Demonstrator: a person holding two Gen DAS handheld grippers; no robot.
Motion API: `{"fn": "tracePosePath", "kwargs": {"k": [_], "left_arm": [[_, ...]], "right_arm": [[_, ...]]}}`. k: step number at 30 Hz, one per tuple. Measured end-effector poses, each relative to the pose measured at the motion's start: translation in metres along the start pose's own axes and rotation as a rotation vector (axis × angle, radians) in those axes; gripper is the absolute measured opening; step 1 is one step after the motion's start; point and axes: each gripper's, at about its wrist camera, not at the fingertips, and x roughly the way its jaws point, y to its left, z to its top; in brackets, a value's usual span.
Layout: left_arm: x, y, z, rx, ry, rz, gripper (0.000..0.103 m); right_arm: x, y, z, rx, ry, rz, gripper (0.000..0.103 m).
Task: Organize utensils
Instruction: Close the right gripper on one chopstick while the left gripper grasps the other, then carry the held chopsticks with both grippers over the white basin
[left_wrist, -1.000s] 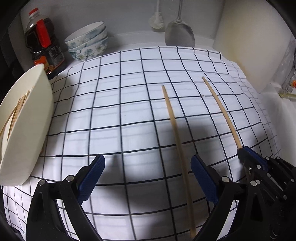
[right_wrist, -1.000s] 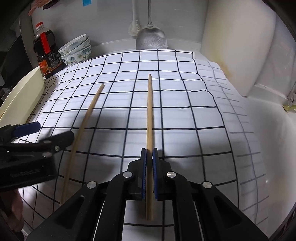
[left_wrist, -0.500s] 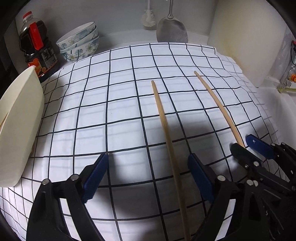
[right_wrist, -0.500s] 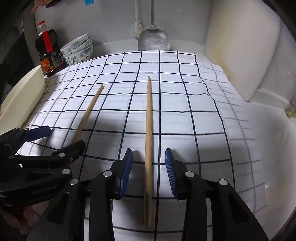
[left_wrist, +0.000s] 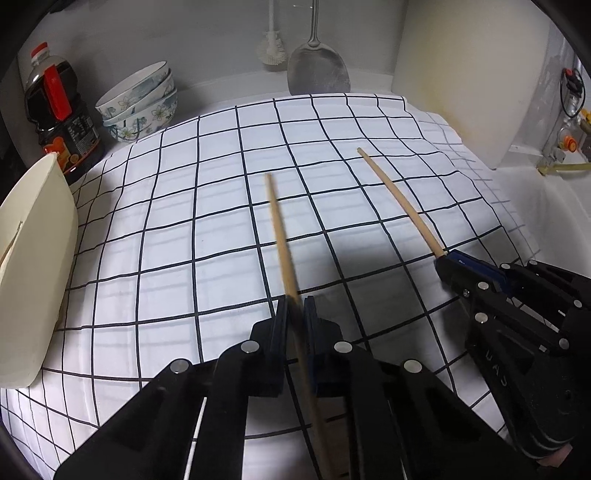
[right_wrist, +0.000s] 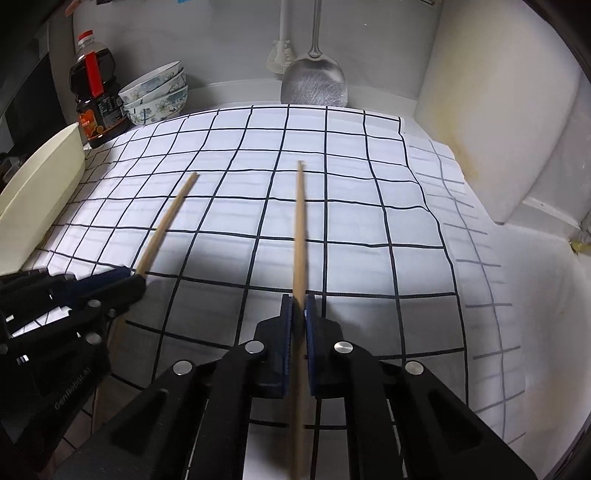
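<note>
We are clamping one chopstick (left_wrist: 280, 240) in the left gripper (left_wrist: 295, 314), another chopstick (right_wrist: 300, 229) in the right gripper (right_wrist: 298, 314), fingers together on each.

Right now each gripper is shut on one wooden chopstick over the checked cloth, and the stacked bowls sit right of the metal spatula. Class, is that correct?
Not quite. The stacked bowls sit left of the metal spatula, as the right wrist view shows. The left gripper and right gripper each hold one chopstick over the checked cloth.
</note>
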Motion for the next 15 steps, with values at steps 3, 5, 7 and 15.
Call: {"fn": "tracePosePath", "kwargs": {"k": [3, 5, 7, 15], "left_arm": [[0.000, 0.002, 0.000, 0.003, 0.015, -0.004, 0.007], [-0.002, 0.005, -0.001, 0.005, 0.032, -0.005, 0.007], [-0.004, 0.009, -0.002, 0.000, 0.050, -0.011, 0.007], [-0.043, 0.036, 0.003, -0.001, 0.017, -0.030, 0.007]], "right_arm": [[-0.001, -0.003, 0.001, 0.034, 0.009, 0.015, 0.007], [-0.002, -0.006, 0.000, 0.075, 0.021, 0.039, 0.006], [-0.005, -0.009, -0.002, 0.122, 0.032, 0.067, 0.006], [-0.036, 0.009, 0.001, 0.175, 0.020, 0.097, 0.006]]}}
